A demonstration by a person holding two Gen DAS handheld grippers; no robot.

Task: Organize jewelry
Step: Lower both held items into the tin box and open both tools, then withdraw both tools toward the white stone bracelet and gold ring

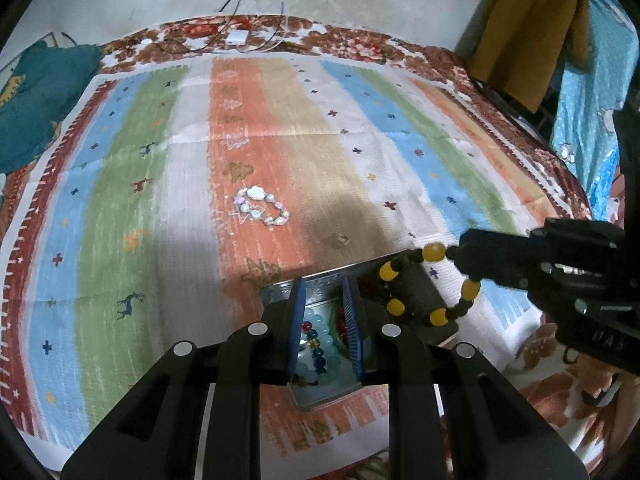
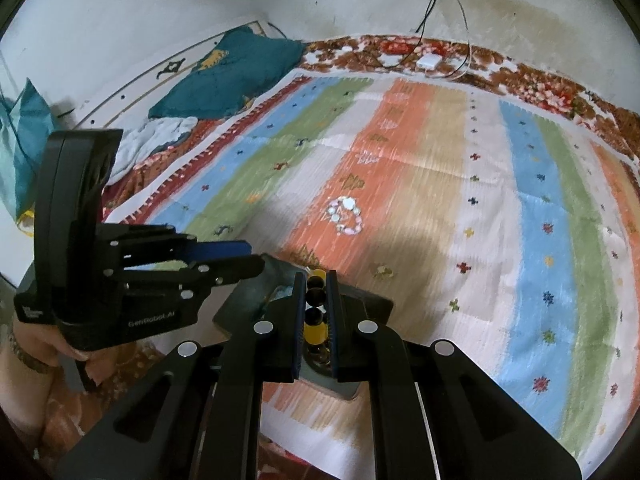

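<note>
My right gripper (image 2: 316,280) is shut on a yellow-and-dark bead bracelet (image 1: 434,284), which hangs in the air over the right side of a metal tin (image 1: 320,398); its beads show between the right fingers (image 2: 315,322). The right gripper also shows in the left wrist view (image 1: 456,254). My left gripper (image 1: 324,284) is open and empty, hovering over the tin, which holds blue, green and red beaded jewelry (image 1: 318,344). A pale shell bracelet (image 1: 262,210) lies on the striped mat farther away; it also shows in the right wrist view (image 2: 346,216).
The striped mat (image 1: 132,216) covers a floral blanket (image 1: 360,46). A teal cushion (image 1: 36,96) lies at the far left. A white charger with cables (image 1: 237,37) sits by the wall. A mustard garment (image 1: 532,28) hangs at the right.
</note>
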